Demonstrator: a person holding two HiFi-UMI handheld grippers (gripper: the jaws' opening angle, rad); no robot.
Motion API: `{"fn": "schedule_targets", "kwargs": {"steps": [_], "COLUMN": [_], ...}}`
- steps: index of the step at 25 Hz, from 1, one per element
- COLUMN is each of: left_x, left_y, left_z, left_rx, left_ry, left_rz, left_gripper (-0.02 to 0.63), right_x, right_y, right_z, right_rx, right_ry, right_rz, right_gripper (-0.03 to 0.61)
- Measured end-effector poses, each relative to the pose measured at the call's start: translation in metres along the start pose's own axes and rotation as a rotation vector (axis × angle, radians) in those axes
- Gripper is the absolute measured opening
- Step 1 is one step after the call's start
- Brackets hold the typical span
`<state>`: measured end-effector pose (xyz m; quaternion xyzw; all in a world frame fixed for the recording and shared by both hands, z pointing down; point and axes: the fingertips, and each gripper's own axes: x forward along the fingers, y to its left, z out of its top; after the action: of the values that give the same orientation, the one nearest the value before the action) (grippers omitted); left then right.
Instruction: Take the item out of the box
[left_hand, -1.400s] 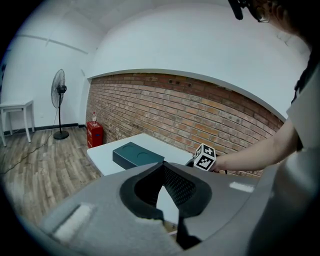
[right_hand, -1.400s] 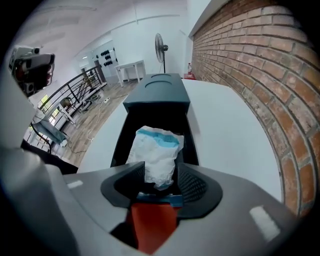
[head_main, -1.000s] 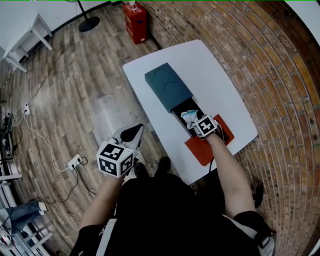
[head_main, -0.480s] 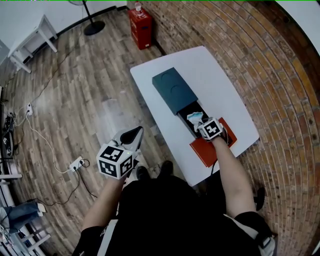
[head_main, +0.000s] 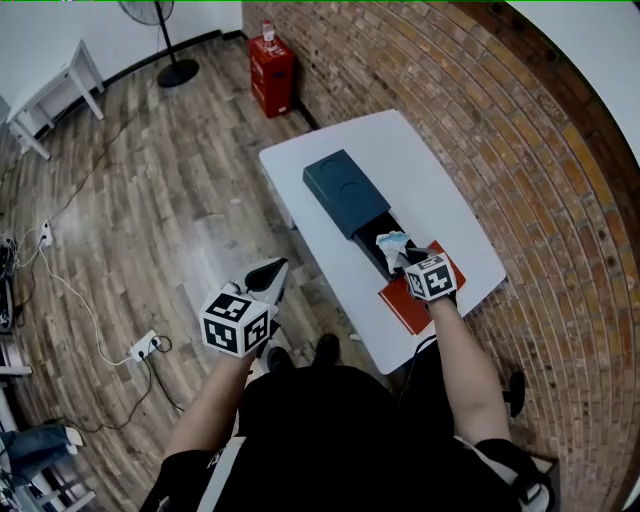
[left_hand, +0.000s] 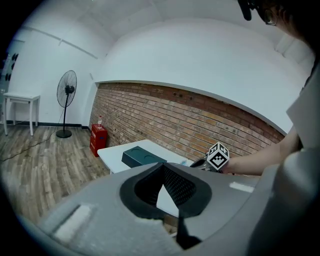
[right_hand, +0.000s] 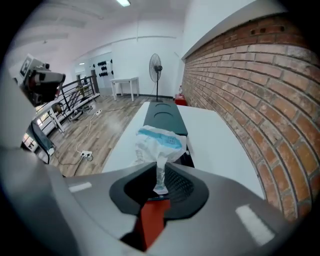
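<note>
A dark teal box (head_main: 343, 188) lies on the white table (head_main: 440, 190), its black inner tray (head_main: 378, 256) slid out toward me. A crumpled white and blue packet (head_main: 391, 242) hangs above that tray. My right gripper (head_main: 405, 256) is shut on it. In the right gripper view the packet (right_hand: 157, 141) is pinched by its lower end between the jaws (right_hand: 160, 174), which have just been closing on it; the box (right_hand: 164, 120) lies beyond. My left gripper (head_main: 268, 270) hovers off the table's left edge over the floor, shut and holding nothing (left_hand: 163, 167).
A flat red lid (head_main: 410, 298) lies on the table's near end under my right wrist. A brick wall runs along the table's far side. On the wooden floor stand a red cabinet (head_main: 271, 63), a fan (head_main: 160, 20) and a power strip (head_main: 147, 345).
The right gripper has closed on the packet and lifted it up out of the black tray. The left gripper has drifted slightly.
</note>
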<state>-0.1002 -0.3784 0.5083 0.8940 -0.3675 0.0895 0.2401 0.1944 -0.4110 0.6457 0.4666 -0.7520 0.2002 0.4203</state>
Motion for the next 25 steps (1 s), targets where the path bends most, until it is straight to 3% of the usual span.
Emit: {"fn": "schedule_targets", "kwargs": {"steps": [10, 17, 25], "left_x": [-0.006, -0.018, -0.022], "left_y": [-0.008, 0.017, 0.022], "left_z": [0.013, 0.054, 0.089], "left_rx": [0.141, 0.151, 0.194], "left_ry": [0.021, -0.06, -0.099], "left_rz": [-0.12, -0.083, -0.024], "left_gripper": [0.006, 0.005, 0.006], "right_x": [-0.086, -0.115, -0.147], "right_y": [0.078, 0.122, 0.117], "right_z": [0.049, 0.069, 0.115], "right_rx": [0.12, 0.234, 0.177], "right_ry": [-0.242, -0.391, -0.554], "right_rz": [0.051, 0.094, 0.109], "right_gripper": [0.044, 0.043, 0.04]}}
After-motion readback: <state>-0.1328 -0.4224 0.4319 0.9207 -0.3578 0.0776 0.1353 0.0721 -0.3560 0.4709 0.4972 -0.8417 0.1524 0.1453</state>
